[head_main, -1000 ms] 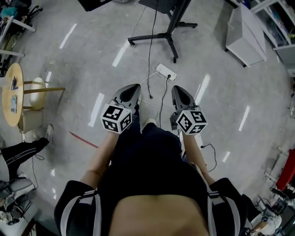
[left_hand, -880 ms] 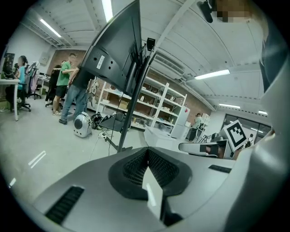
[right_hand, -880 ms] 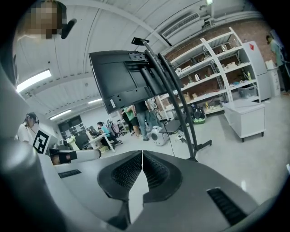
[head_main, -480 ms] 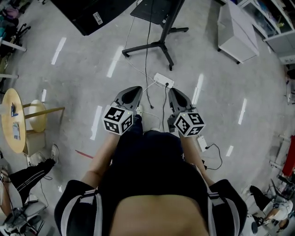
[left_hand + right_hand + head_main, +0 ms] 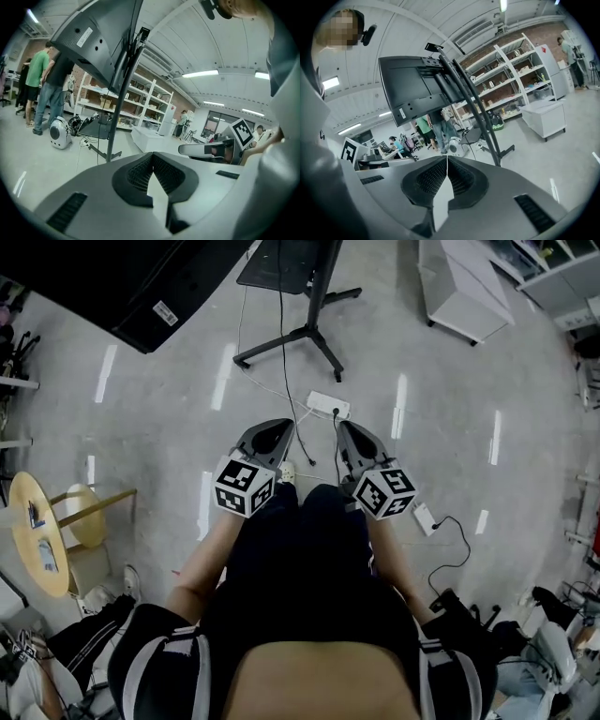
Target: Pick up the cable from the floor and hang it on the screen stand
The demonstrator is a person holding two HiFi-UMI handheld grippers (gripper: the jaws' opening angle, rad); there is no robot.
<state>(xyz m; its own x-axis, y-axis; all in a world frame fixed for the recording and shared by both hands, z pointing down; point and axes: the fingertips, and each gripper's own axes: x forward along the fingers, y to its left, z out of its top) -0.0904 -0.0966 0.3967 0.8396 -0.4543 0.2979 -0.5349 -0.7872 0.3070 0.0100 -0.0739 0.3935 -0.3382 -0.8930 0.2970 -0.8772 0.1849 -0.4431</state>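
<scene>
In the head view the screen stand (image 5: 314, 310) rises at the top, its black screen (image 5: 141, 287) at the upper left. A black cable (image 5: 280, 352) drops from the screen to the floor and ends between my grippers. A white power strip (image 5: 328, 406) lies just ahead of them. To the right, a white adapter (image 5: 425, 517) trails another black cable (image 5: 457, 554). The left gripper (image 5: 278, 426) and the right gripper (image 5: 345, 427) are held side by side above the floor. Both are shut with nothing in them, as the left gripper (image 5: 152, 155) and right gripper (image 5: 447, 157) show from close up.
A white cabinet (image 5: 464, 287) stands at the upper right. A round wooden table (image 5: 37, 535) and a stool (image 5: 86, 517) are at the left. Shelving (image 5: 520, 79) and standing people (image 5: 40, 89) lie beyond the stand. Gear and cables clutter the lower right floor.
The stand, power strip and floor cables have slid down and nearer in the head view. Both grippers keep their place in front of the body, still shut.
</scene>
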